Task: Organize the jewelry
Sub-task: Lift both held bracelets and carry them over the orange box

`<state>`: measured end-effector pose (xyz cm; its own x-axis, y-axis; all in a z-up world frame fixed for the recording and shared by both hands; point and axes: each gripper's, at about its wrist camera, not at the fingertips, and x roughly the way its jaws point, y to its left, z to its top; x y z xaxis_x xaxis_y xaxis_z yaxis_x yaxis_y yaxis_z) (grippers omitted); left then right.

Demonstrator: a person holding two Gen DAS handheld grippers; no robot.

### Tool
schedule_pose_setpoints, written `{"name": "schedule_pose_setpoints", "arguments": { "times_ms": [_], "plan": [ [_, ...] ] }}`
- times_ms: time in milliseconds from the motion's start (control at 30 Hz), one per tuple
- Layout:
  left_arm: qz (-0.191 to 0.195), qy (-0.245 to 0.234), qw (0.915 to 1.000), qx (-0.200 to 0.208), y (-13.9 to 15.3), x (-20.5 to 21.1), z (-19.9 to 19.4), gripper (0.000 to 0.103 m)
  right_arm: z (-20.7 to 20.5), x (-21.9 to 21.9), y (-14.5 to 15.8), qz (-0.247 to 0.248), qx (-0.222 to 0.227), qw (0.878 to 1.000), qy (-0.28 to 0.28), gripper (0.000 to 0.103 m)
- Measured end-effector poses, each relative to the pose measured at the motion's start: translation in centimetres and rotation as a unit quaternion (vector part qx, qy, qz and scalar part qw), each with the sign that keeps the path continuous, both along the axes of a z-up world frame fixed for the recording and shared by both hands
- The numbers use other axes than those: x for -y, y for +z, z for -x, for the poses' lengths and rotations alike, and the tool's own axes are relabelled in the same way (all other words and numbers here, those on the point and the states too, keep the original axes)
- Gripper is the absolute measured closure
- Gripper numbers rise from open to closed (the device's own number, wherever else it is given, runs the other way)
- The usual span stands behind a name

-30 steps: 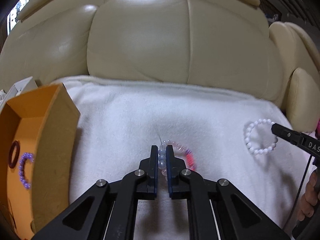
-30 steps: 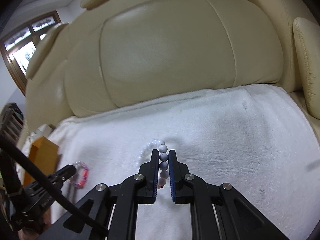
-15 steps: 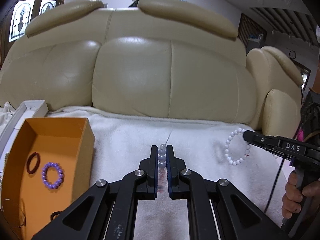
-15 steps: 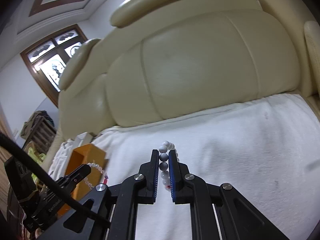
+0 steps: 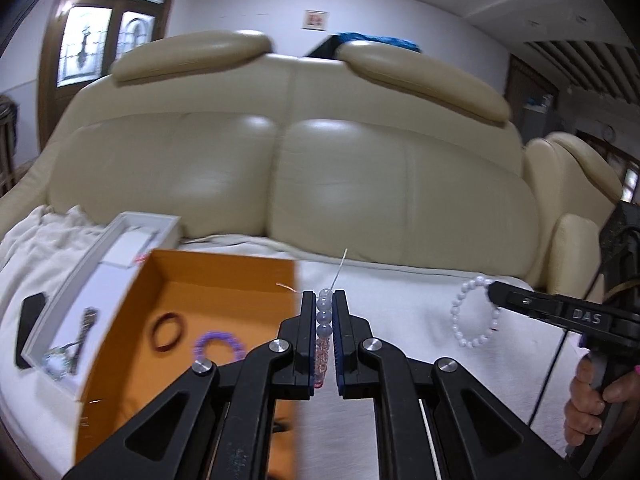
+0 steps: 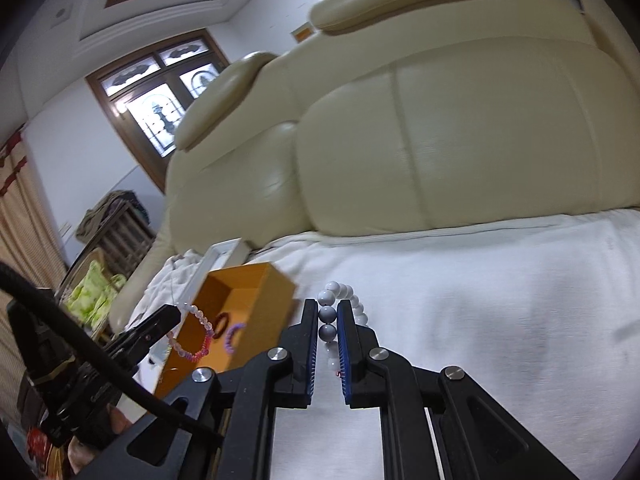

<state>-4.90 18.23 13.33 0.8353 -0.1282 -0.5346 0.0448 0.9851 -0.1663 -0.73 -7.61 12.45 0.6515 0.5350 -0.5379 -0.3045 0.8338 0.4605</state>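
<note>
Gripping pink bracelet [image 5: 323, 316]: left fingers [image 5: 308, 316] | right fingers [image 6: 344, 316]: white bracelet [image 6: 329, 312] | left-only: white tray [image 5: 120, 248]

Two grippers [image 5: 324, 300] [image 6: 328, 310], each pinching one bead bracelet: pink-clear one [image 5: 323, 320], white one [image 6: 352, 304]. One orange box [image 5: 224, 276] with two items inside: dark red ring [image 5: 170, 331], purple bracelet [image 5: 219, 346]. One white tray [image 5: 132, 236]. One sofa [image 5: 360, 168]. One hand [image 5: 596, 396].
</note>
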Motion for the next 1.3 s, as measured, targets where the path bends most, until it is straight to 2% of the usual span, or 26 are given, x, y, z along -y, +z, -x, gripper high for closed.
{"name": "schedule_pose_setpoints", "arguments": {
  "times_ms": [233,567,733,1067,1167,1300],
  "plan": [
    [0.024,0.066,0.9973,-0.023,-1.3,-7.6,1.3,0.095,0.8,-6.3,0.9,0.000,0.011,0.998,0.055,0.093],
    [0.058,0.084,0.9908,-0.089,-4.9,-10.7,-0.1,0.095,-0.3,-13.3,0.4,0.002,-0.004,0.994,0.109,0.093],
    [0.073,0.083,0.9852,-0.131,-7.1,-10.7,-1.2,0.095,-3.5,-18.2,-0.9,0.038,-0.019,0.992,0.119,0.093],
    [0.084,0.061,0.9800,-0.169,-9.3,-10.0,-2.9,0.095,-10.3,-25.7,-4.2,0.132,-0.056,0.982,0.123,0.092],
    [0.082,0.064,0.9760,-0.191,-10.4,-10.3,-3.3,0.095,-11.2,-26.1,-5.3,0.176,-0.064,0.976,0.115,0.093],
    [0.071,0.072,0.9718,-0.213,-11.3,-10.3,-3.6,0.095,-12.2,-24.5,-6.0,0.199,-0.076,0.974,0.084,0.093]
  ]
}}
